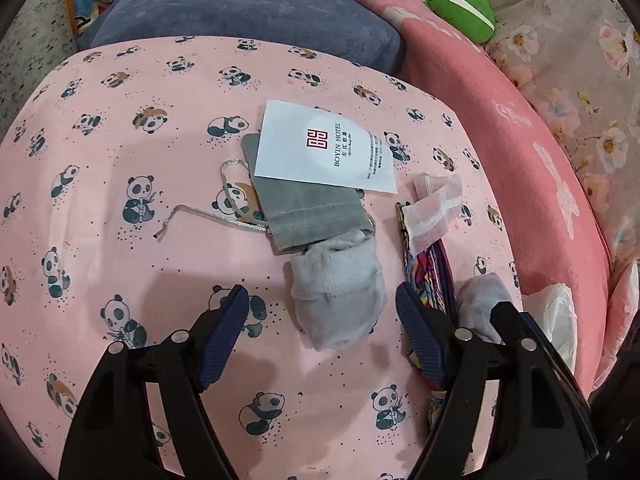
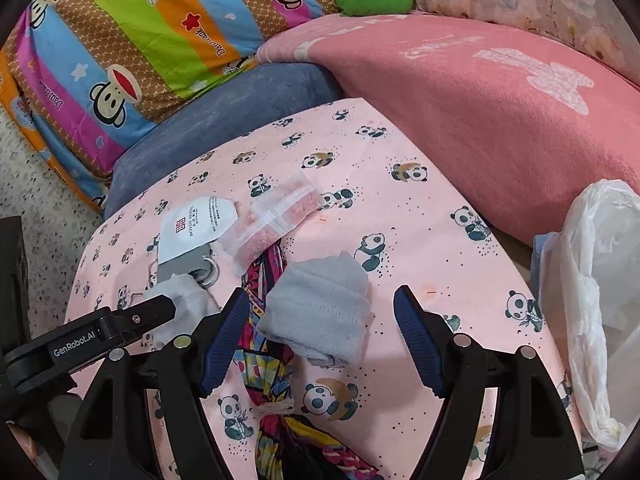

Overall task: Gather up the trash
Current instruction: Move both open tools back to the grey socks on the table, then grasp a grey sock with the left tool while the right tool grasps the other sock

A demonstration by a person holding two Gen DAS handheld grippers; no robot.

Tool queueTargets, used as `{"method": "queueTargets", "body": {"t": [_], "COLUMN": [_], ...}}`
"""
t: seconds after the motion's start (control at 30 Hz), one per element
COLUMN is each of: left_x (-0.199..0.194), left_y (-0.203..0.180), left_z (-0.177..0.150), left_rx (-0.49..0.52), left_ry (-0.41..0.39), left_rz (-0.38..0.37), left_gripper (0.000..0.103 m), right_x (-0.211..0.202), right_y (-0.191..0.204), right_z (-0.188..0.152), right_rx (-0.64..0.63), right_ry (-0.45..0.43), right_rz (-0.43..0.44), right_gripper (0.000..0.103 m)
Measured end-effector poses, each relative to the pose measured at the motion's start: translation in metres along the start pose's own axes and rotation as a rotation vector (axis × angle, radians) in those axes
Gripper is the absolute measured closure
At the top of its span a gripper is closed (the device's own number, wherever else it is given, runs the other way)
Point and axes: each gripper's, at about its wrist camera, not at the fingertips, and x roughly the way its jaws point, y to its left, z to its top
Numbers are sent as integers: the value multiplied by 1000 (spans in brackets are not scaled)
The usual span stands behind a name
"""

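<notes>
A rolled grey sock (image 1: 338, 292) is lying on the pink panda sheet (image 1: 120, 128) of the bed, and it is framed between the open jaws of the left claw (image 1: 320, 334), whose pads are not touching it. A 2nd grey sock (image 2: 320, 310) is seen just beside it, partly on a colourful patterned cloth (image 2: 266, 360), and it is framed in the same way by the right claw (image 2: 318, 338), which is also wide open and holds nothing. In the right wrist view the left claw (image 2: 160, 306) is seen close at the left, so the 2 tools are near each other.

Behind the socks, a white hotel card (image 1: 326, 146) is resting on a grey drawstring pouch (image 1: 304, 210), and a small clear zip bag (image 2: 272, 220) is lying near them. A white plastic bag (image 2: 592, 280) is standing at the right edge of the bed, probably the place for the trash.

For a good grasp, each claw should be lowered until the pads are on both sides of its sock, at the thick middle. The sheet and the patterned cloth should not be pinched together with it. Because the claws are close, a collision should be avoided.
</notes>
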Motion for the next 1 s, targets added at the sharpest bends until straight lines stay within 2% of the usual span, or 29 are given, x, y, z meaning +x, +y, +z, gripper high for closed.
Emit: {"method": "queueTargets", "body": {"t": [0.07,0.13,0.3,0.4,0.6,1.0], "left_x": [5,8,6,-1,-29,-90], "left_y": [0,-1,-6,-10,-33,-111], "left_z": [0,-1,-3,-4,-9,-23], "left_rx": [2,10,29,37,99,241], "left_ry": [15,27,26,14,-37,-136], "left_rz": [-16,-27,-31,-31,-17,-87], "left_gripper": [45,63,74,76,76,76], "right_x": [6,11,11,4,-28,-126], "right_y": [-2,-3,-2,-1,-5,-32], "right_z": [-2,-4,-6,-5,1,17], "right_rx": [11,13,-1,-8,4,34], "right_ry": [14,29,37,26,-39,-223], "right_rz": [4,12,32,35,52,56], "right_gripper": [36,48,68,72,72,72]}}
